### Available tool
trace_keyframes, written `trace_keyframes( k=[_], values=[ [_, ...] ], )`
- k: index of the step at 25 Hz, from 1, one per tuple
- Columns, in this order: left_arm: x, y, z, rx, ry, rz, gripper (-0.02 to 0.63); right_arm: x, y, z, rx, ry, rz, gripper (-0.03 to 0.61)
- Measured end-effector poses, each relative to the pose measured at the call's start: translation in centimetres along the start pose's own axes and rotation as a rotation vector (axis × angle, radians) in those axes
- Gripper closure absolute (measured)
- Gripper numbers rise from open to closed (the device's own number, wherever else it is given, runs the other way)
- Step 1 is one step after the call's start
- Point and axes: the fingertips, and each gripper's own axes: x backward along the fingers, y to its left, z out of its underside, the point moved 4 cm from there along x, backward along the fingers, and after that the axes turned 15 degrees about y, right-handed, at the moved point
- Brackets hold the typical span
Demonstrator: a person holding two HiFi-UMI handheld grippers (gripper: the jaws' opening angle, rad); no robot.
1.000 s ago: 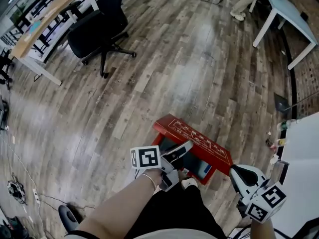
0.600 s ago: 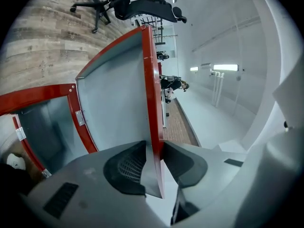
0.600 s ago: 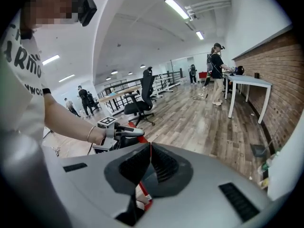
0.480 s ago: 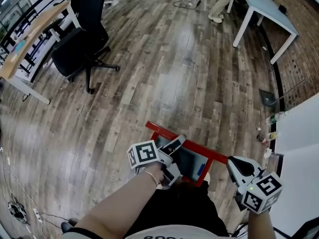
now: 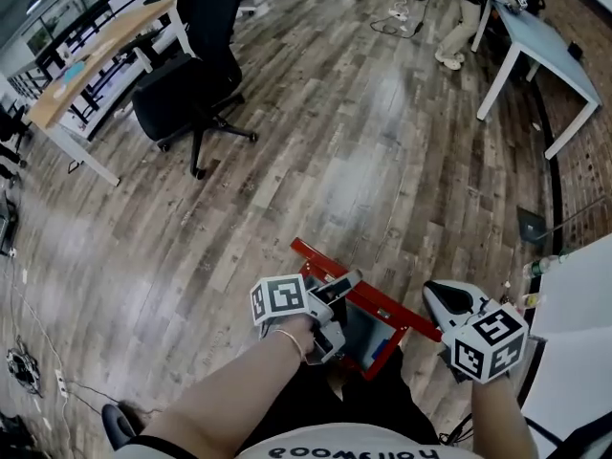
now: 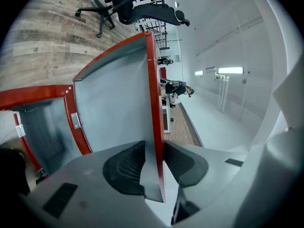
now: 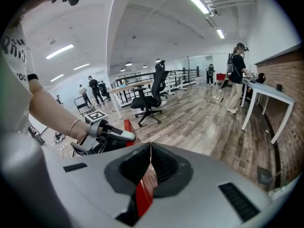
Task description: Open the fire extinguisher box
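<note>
The red fire extinguisher box (image 5: 382, 350) lies on the wood floor at my feet. Its lid (image 5: 373, 301) stands up almost on edge, grey inside facing me. My left gripper (image 5: 346, 304) has the lid's free edge (image 6: 153, 103) between its pads; the jaws are opening, though both pads still touch the lid. In the left gripper view (image 6: 154, 167) the grey inner face and a hinge (image 6: 74, 121) show. My right gripper (image 5: 443, 299) hovers by the lid's right end, shut (image 7: 151, 148) with nothing held; red shows behind its tips.
A black office chair (image 5: 196, 84) and a wooden desk (image 5: 96, 41) stand at the far left. A white table (image 5: 545, 41) with a person (image 5: 459, 12) beside it is at the far right. A white surface (image 5: 579, 285) and small bottles (image 5: 540, 266) lie close at right.
The lid has swung up from a tilted slant, its printed top showing, to nearly upright. My right gripper has come in closer to the lid's right end.
</note>
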Motion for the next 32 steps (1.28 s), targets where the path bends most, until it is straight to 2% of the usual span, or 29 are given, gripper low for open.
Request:
trace_keyframes(
  k=[4,9,14,26,32],
  values=[
    [-0.5,0.0,-0.3,0.049,-0.098,0.005,0.495,-0.2,-1.8,-0.5,0.047,0.022,-0.071,0.568],
    [-1.3,0.0,-0.7,0.083,-0.181,-0.01,0.491,0.1,-4.3,-1.0,0.089,0.04,-0.116,0.568],
    [-2.2,-0.3,-1.4,0.114,-0.231,-0.048,0.492,-0.3,-6.7,-1.5,0.114,0.063,-0.161,0.568],
    [-4.2,-0.2,-2.5,0.145,-0.367,-0.074,0.486,-2.4,-10.1,-2.6,0.207,0.105,-0.262,0.568],
    [-5.5,-0.1,-3.2,0.159,-0.392,-0.107,0.483,-2.8,-12.1,-3.1,0.214,0.112,-0.283,0.568]
  ],
)
